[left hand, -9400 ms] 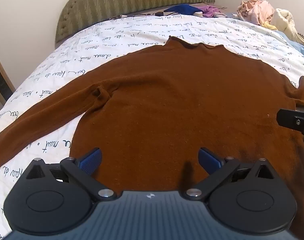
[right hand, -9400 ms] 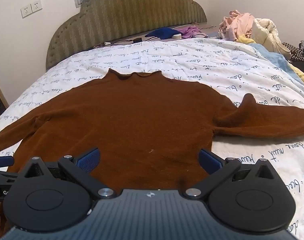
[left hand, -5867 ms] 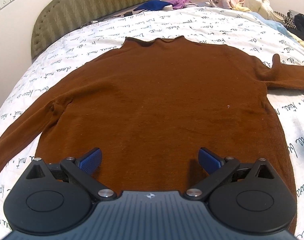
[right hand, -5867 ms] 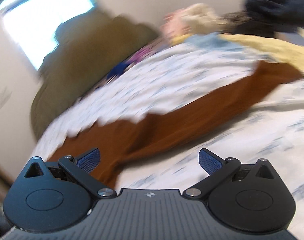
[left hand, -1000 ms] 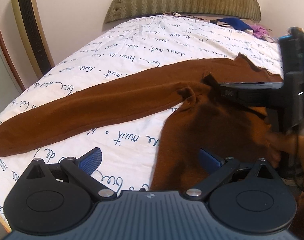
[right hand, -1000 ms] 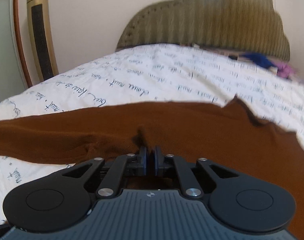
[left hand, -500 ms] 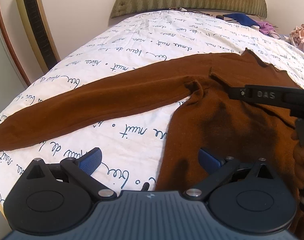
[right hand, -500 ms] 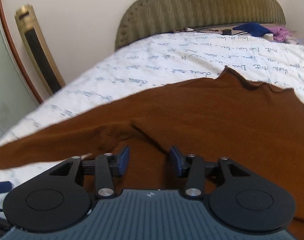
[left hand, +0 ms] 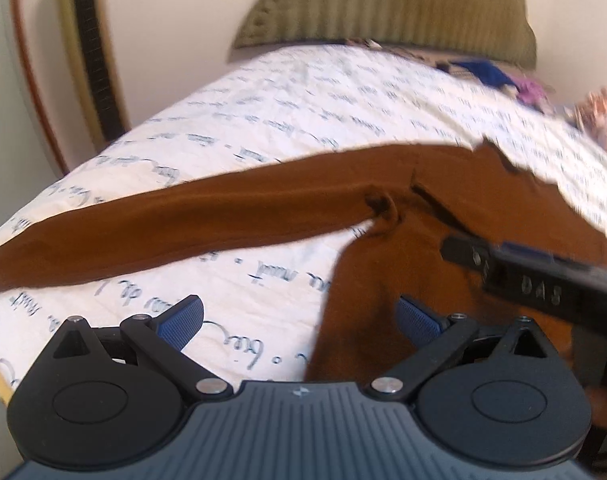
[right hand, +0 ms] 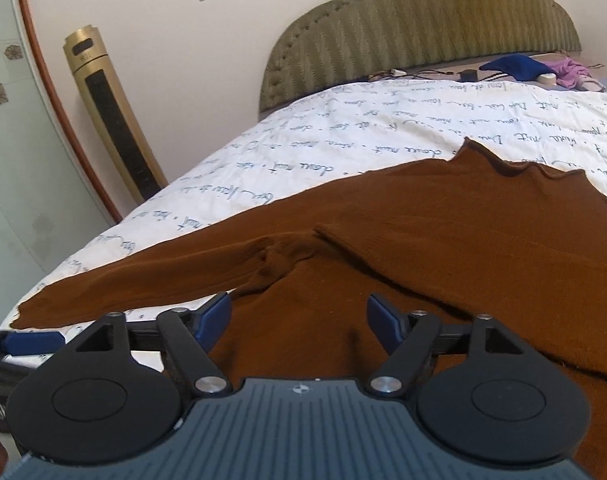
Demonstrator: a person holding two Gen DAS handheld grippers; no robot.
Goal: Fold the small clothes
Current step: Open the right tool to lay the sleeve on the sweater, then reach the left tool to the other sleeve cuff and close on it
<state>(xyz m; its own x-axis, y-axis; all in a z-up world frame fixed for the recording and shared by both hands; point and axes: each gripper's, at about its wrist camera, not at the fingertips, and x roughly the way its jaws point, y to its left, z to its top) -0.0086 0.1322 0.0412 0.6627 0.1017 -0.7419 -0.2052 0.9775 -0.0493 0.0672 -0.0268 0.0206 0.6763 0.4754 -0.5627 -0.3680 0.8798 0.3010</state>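
**Ana:** Since the spread-flat view, one sleeve has come across: the right sleeve of the brown sweater now lies folded over the chest, its cuff edge ending near the left armpit. The right tool was pinched on that cuff a second ago, and its jaws have just been opening; nothing sits between them now, only knit lying flat below.

**Ben:** And the left tool?

**Ana:** Wide apart, gripping nothing. It hovers over the seam where sheet meets the sweater's side. The sweater itself lies on the bed, collar toward the headboard, and the left sleeve is stretched straight out toward the bed's edge, not yet folded.

**Ben:** So we're mid-way through the sleeves?

**Ana:** That's my reading: first sleeve placed and let go, second still out. Next I'd expect a pinch on the left sleeve, probably near its cuff, then a carry across the chest to lie on the first one.

**Ben:** Anything tricky?

**Ana:** The armpit is bunched into a small wrinkle. Dragging the sleeve could pull the body askew or disturb the sleeve already laid, so lifting clear before crossing seems wise. The left view is blurred, so fine detail there is uncertain.
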